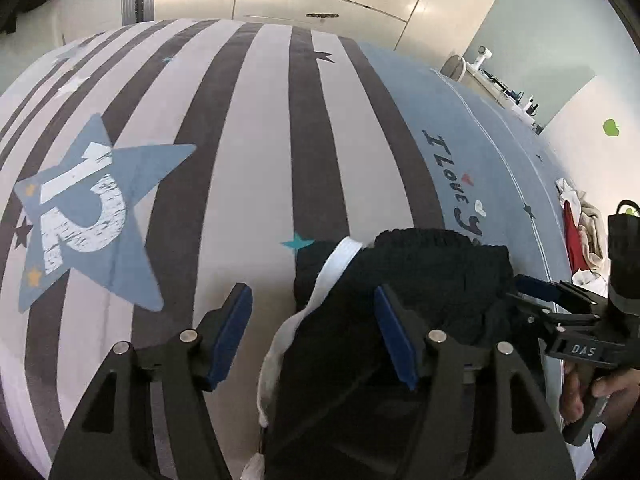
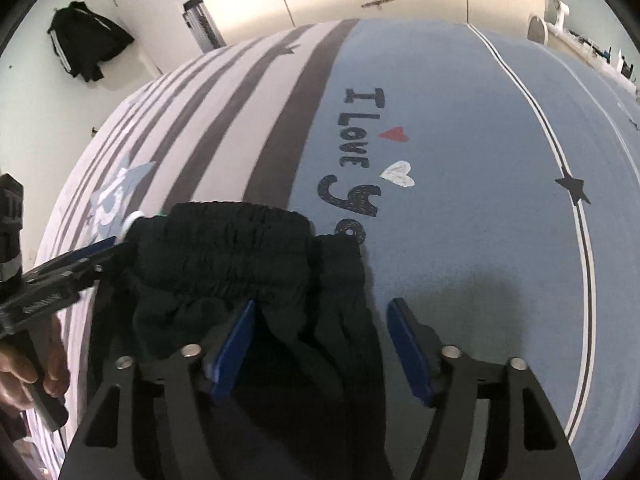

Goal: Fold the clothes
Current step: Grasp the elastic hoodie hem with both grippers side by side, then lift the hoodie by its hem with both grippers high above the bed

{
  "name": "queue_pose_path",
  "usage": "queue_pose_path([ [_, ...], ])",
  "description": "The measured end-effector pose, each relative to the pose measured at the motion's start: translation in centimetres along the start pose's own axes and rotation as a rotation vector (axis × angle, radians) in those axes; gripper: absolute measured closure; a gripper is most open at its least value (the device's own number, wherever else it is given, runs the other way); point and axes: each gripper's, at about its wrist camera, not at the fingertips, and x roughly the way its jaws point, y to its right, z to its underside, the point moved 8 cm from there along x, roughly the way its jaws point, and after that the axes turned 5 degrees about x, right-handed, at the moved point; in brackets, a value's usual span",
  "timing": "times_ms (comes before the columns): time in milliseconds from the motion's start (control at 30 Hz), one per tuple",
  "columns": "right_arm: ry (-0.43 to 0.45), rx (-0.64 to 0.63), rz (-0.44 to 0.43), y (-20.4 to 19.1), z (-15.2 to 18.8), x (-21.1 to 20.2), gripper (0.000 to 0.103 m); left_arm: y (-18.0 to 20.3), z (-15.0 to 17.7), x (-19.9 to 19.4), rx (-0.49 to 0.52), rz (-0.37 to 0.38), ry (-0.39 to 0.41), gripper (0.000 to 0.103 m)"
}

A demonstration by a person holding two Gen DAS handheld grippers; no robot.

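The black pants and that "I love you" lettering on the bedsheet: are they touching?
Touching. The right wrist view shows the black pants lying over the lettering's lower end.

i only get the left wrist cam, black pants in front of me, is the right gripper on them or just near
Observer: The right gripper is open. Its left finger lies on the black pants; its other finger is over bare bedsheet.
Operator: how far do the pants run on that side
Observer: Their edge stops just short of the "I Love" print, covering the last letters.
Operator: anything past the bed i can't see
Observer: A black jacket hangs on the wall to the far left.
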Motion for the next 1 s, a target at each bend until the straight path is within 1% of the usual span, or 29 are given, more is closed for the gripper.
queue_pose_path([
  [33, -0.007, 0.011, -0.008, 0.3, 0.1, 0.4, 0.025, 0.2, 0.0, 0.3, 0.005, 0.011, -0.003, 0.042],
  [100, -0.026, 0.039, -0.044, 0.8, 0.3, 1.1, 0.025, 0.4, 0.2, 0.8, 0.009, 0.033, -0.011, 0.042],
  [167, -0.021, 0.035, -0.065, 0.6, 0.5, 1.3, 0.025, 0.4, 0.5, 1.2, -0.021, 0.084, -0.029, 0.042],
  [200, -0.02, 0.031, -0.074, 0.5, 0.6, 1.4, 0.028, 0.6, 0.7, 1.5, -0.036, 0.129, -0.042, 0.042],
  [267, -0.023, 0.029, -0.096, 0.2, 0.7, 1.6, 0.031, 0.9, 1.1, 1.1, -0.007, 0.128, -0.039, 0.042],
  [333, -0.031, 0.037, -0.116, 0.1, 0.8, 1.9, 0.031, 1.2, 1.0, 1.6, 0.018, 0.104, -0.044, 0.042],
  [433, -0.051, 0.052, -0.151, 0.1, 0.9, 2.5, 0.031, 1.4, 1.0, 1.8, -0.015, 0.137, -0.056, 0.041],
  [467, -0.058, 0.059, -0.163, 0.2, 0.9, 2.6, 0.029, 1.6, 1.0, 2.1, -0.028, 0.149, -0.062, 0.041],
  [533, -0.072, 0.067, -0.177, 0.2, 1.0, 3.0, 0.025, 2.0, 1.0, 2.7, -0.007, 0.141, -0.077, 0.041],
  [567, -0.079, 0.069, -0.182, 0.1, 1.1, 3.2, 0.02, 2.2, 1.0, 2.8, 0.001, 0.144, -0.084, 0.041],
  [600, -0.087, 0.067, -0.179, -0.2, 1.1, 3.4, 0.015, 2.2, 1.2, 2.6, -0.009, 0.154, -0.087, 0.041],
  [633, -0.092, 0.054, -0.165, -0.6, 1.1, 3.6, 0.013, 2.1, 1.4, 2.2, -0.011, 0.159, -0.086, 0.041],
  [667, -0.094, 0.035, -0.148, -0.9, 1.2, 3.8, 0.012, 2.3, 1.5, 2.1, -0.003, 0.165, -0.082, 0.045],
  [733, -0.089, 0.017, -0.165, -1.4, 1.3, 3.7, 0.016, 2.8, 1.6, 1.8, 0.016, 0.182, -0.077, 0.058],
  [767, -0.086, 0.01, -0.181, -1.6, 1.4, 3.6, 0.031, 3.0, 1.7, 1.7, 0.021, 0.177, -0.074, 0.064],
  [800, -0.09, 0.005, -0.21, -2.0, 1.5, 3.4, 0.061, 3.2, 1.8, 1.4, 0.024, 0.181, -0.07, 0.071],
  [833, -0.099, 0.0, -0.249, -2.4, 1.8, 3.1, 0.07, 3.4, 1.9, 1.1, 0.026, 0.185, -0.066, 0.072],
  [867, -0.108, -0.005, -0.288, -2.9, 2.0, 2.8, 0.075, 3.6, 2.0, 0.8, 0.03, 0.188, -0.062, 0.075],
  [900, -0.111, -0.024, -0.3, -3.3, 2.3, 2.6, 0.077, 3.7, 2.1, 0.5, 0.037, 0.185, -0.055, 0.079],
  [1000, -0.085, -0.031, -0.284, -3.4, 2.6, 1.7, 0.079, 3.9, 2.1, -0.5, 0.045, 0.16, -0.03, 0.082],
])
